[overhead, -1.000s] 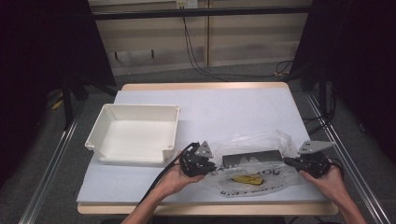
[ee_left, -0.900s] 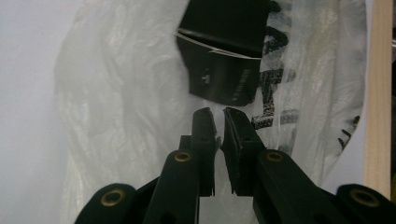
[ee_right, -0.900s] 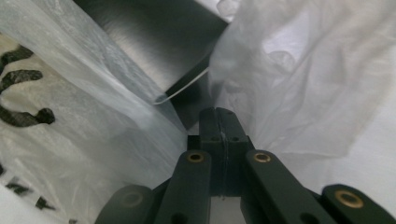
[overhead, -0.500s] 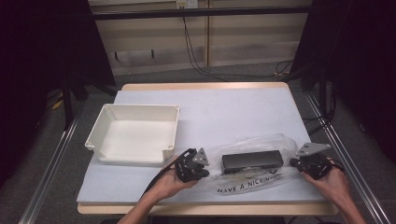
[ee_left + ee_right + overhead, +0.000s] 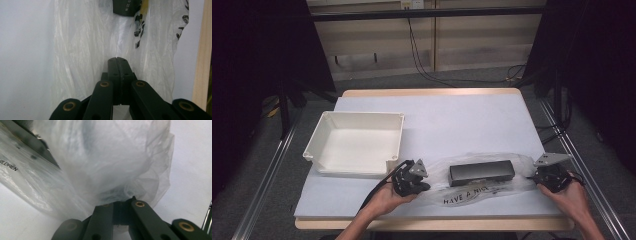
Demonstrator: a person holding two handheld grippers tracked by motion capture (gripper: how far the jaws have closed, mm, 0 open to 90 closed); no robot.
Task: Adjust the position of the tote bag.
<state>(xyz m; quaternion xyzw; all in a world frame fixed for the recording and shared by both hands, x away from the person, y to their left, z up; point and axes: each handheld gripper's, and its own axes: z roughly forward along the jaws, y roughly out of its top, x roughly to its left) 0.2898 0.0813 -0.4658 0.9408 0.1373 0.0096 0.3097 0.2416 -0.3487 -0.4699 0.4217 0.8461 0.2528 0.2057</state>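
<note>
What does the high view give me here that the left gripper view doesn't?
The high view takes in the white tray on the table, the full black box inside the clear plastic bag, and the right gripper clamped on the bag's far end. The left gripper view shows close up that the left gripper has its jaws shut on the bag's film, with one end of the box beyond. Both show the bag, the box and its black lettering.
</note>
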